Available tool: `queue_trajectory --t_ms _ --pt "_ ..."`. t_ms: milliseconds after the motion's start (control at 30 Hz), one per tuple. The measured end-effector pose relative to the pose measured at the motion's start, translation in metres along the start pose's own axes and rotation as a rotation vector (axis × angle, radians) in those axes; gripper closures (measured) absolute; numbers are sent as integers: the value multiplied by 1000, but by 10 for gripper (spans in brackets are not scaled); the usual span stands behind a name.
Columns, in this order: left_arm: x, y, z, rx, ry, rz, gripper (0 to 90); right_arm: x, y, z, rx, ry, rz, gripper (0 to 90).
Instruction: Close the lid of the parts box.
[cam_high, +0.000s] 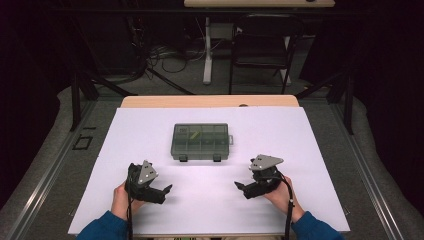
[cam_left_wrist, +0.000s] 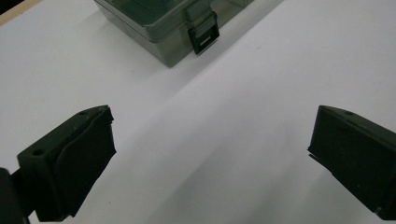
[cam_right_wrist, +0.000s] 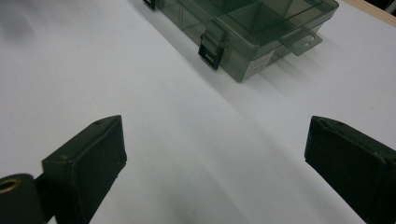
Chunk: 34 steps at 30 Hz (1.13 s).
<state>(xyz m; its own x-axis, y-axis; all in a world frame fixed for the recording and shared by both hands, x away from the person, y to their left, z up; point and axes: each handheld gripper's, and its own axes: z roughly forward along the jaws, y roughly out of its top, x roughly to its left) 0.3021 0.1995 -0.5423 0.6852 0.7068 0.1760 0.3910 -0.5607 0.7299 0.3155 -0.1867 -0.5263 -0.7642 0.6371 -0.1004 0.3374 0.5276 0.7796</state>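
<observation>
The left gripper (cam_high: 169, 189) and the right gripper (cam_high: 238, 186) both stand wide and hold nothing; white table (cam_high: 210, 210) shows between their jaws. In front of them, in the middle of the table, lies the smoky compartment box (cam_high: 201, 141), lid down, both front latches (cam_left_wrist: 204, 33) closed. I judge the work has not started: the latches are untouched. A small label on the box's side is too blurred to read.

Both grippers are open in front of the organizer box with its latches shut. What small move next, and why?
Probably ease both grippers forward to the latches. The compartment box lies closed; the left gripper and right gripper are open, empty and short of it, each roughly facing one front latch.
</observation>
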Motion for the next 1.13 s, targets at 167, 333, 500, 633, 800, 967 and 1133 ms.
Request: queue_trajectory --t_ms 167,333,500,633,800,967,1133 --pt "-5 -5 -4 -8 6 -3 0 4 -12 -9 -5 -12 11 16" --pt "-11 -10 -10 -12 10 0 0 5 -25 -20 -7 -29 35 16" --pt "-17 -15 -16 -26 16 -10 0 7 -36 -27 4 -48 45 16" --pt "-25 -21 -19 -29 18 -2 0 10 -42 -33 5 -60 42 14" --pt "-31 -26 -24 -41 11 -8 0 12 -50 -41 4 -69 56 0" --pt "-33 -26 -25 -45 11 -4 0 12 -58 -45 14 -75 76 0" --pt "-34 -25 -25 -52 12 -8 0 12 -59 -46 9 -79 73 0"
